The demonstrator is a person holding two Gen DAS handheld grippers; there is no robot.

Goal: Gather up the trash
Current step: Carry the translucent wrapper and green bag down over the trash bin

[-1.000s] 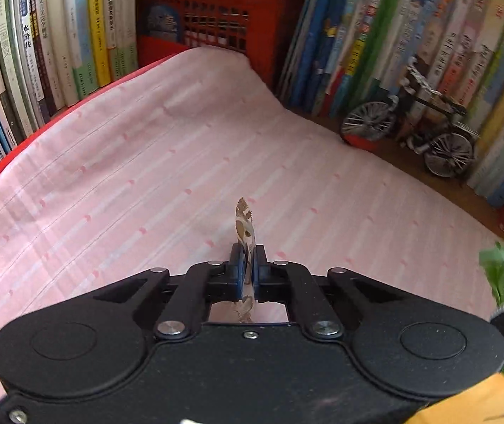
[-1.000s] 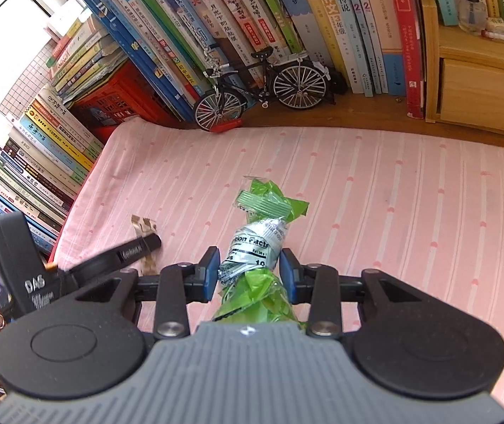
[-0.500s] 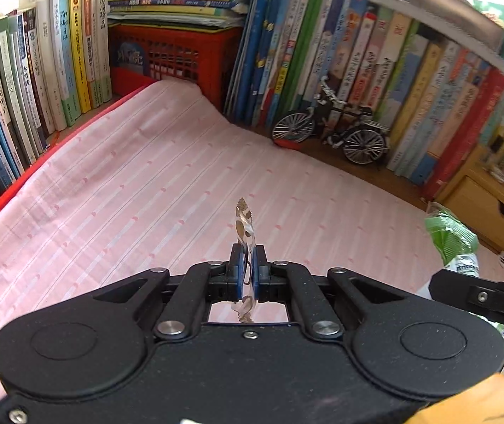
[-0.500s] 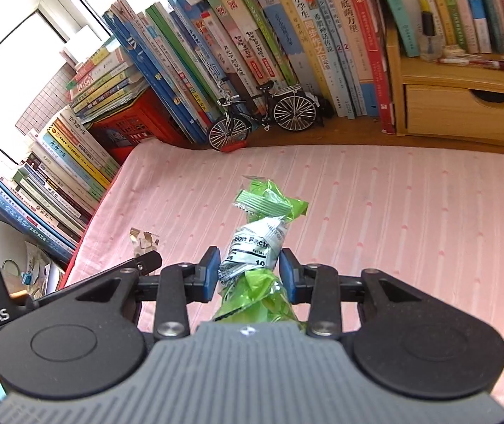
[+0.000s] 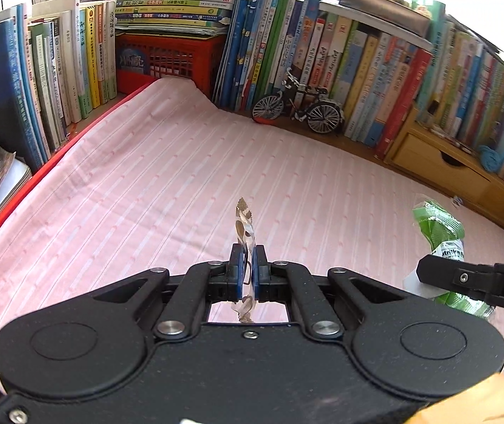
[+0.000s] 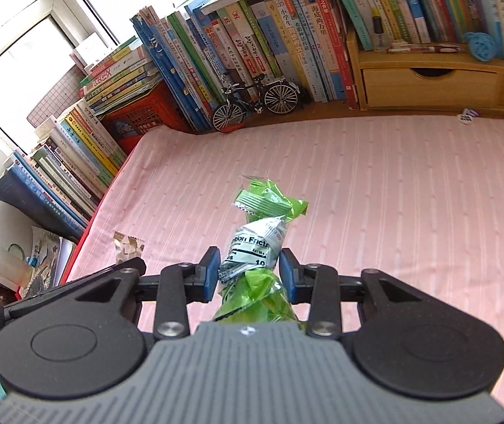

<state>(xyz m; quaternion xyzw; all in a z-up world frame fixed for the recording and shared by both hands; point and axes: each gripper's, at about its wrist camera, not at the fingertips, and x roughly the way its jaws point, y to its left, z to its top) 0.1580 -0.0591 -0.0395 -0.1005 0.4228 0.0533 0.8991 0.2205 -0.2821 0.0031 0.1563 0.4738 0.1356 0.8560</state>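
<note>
Lower end of green wrapper (image 6: 255, 296) hidden behind right gripper (image 6: 248, 270) body. Label print crumpled, only partly readable. Small white item (image 6: 465, 117) by wooden drawer unit (image 6: 428, 86) too small to identify. Book spines (image 5: 375, 70) mostly illegible.

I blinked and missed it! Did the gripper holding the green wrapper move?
Yes. The right gripper, gripping the green wrapper, pulled up and away from the toy bicycle.

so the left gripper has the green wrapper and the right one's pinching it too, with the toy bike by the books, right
Not quite: the left gripper pinches a small brown-and-white wrapper, as the left wrist view shows. The right gripper alone holds the green wrapper. The toy bike does stand by the books.
</note>
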